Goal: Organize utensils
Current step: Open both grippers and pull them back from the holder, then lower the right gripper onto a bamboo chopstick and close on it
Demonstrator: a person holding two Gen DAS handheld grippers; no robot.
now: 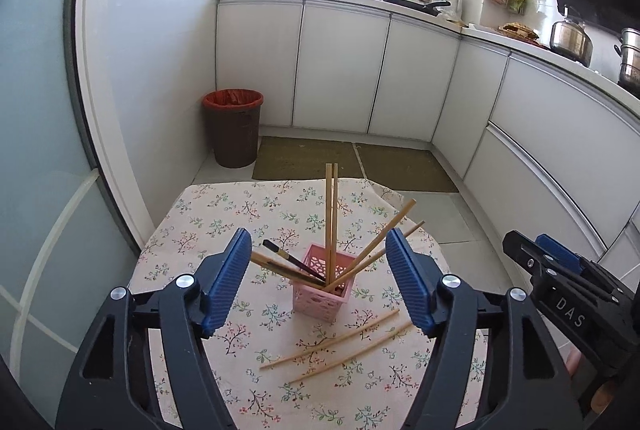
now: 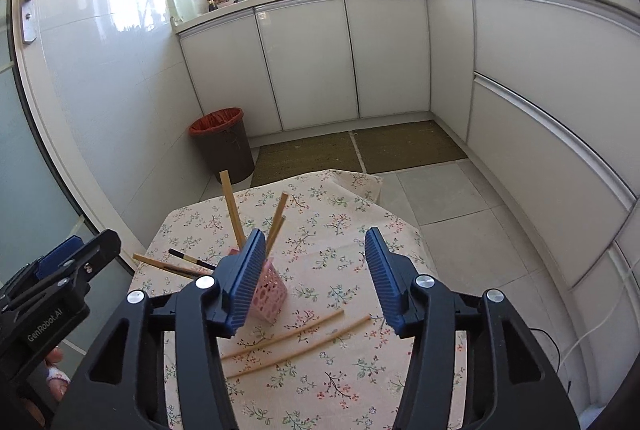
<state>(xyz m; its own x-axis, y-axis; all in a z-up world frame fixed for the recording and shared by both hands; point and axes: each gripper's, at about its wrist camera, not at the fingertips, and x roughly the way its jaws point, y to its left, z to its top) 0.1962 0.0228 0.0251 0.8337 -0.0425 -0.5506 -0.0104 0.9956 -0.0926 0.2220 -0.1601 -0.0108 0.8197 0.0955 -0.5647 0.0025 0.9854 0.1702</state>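
A pink perforated holder (image 1: 323, 288) stands on the floral tablecloth (image 1: 224, 218) with several chopsticks (image 1: 331, 213) sticking out of it, one of them dark. Two pale wooden chopsticks (image 1: 340, 344) lie loose on the cloth in front of it. My left gripper (image 1: 320, 282) is open, its blue pads to either side of the holder and back from it, nothing gripped. In the right wrist view the holder (image 2: 269, 296) sits partly behind the left pad, and the loose chopsticks (image 2: 296, 344) lie below my open right gripper (image 2: 316, 270), which holds nothing.
The small table's cloth hangs over the far edge (image 2: 352, 181). A brown bin with a red liner (image 1: 234, 127) stands on the floor by the wall. White cabinets (image 1: 340, 69) and a cluttered counter run along the back and right. The other gripper (image 1: 560, 286) shows at the right edge.
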